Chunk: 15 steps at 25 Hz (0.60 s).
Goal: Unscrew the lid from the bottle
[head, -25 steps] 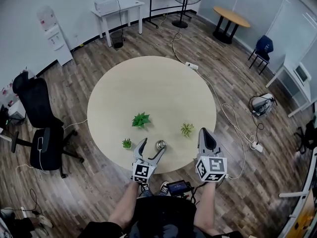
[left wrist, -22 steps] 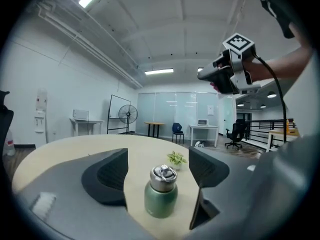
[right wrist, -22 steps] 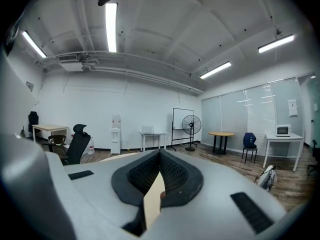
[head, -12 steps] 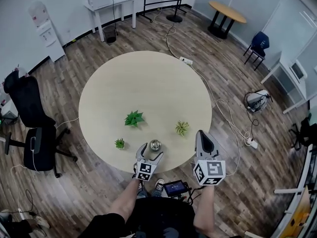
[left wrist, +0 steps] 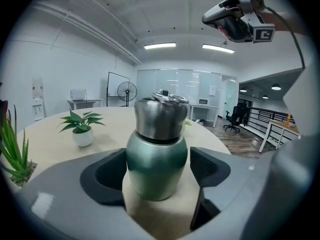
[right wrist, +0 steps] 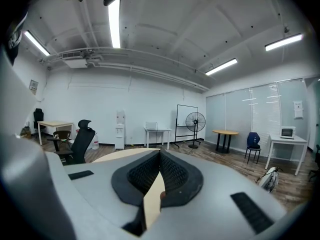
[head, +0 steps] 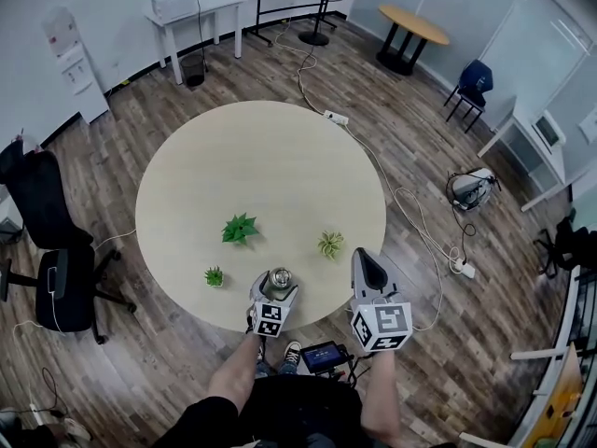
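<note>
Standing at the lower edge of the table, bottle, lid on, between left gripper jaws, just spread wide, not pressing, likely to steady it; right gripper closed together, empty, lower right.

left tool: jaws just been opening, bottle between them | right tool: at table near rim

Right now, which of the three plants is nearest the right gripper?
The pale yellowish plant, beside the right gripper; the two greener plants sit left of the bottle.
</note>
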Tool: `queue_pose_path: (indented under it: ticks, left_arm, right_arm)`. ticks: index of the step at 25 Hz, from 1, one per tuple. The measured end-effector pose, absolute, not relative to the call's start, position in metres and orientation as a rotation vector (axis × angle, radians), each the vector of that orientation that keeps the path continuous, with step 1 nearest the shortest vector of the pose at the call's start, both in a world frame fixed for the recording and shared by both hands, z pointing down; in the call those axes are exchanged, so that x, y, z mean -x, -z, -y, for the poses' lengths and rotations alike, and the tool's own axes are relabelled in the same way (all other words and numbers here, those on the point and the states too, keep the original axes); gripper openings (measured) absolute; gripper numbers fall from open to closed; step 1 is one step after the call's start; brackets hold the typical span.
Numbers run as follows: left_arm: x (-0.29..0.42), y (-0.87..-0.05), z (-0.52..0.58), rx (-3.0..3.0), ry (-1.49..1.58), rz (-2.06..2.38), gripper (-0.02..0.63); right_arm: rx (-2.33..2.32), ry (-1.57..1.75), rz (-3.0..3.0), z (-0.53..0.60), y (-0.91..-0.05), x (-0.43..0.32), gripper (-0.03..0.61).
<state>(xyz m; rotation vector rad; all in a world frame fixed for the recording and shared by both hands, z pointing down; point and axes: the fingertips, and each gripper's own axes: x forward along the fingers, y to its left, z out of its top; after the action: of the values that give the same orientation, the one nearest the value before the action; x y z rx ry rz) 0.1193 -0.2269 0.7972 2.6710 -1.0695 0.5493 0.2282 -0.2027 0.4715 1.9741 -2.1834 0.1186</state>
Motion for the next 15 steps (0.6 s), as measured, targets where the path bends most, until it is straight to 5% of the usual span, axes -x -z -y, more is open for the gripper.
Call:
queue_pose_path:
  ticks: [15]
  left_arm:
    - [-0.112,-0.759,0.23,-2.687,-0.464,1.102,0.362]
  right_arm:
    - [-1.944,-0.109,2.231,0.193,-0.469,-0.215,0.003]
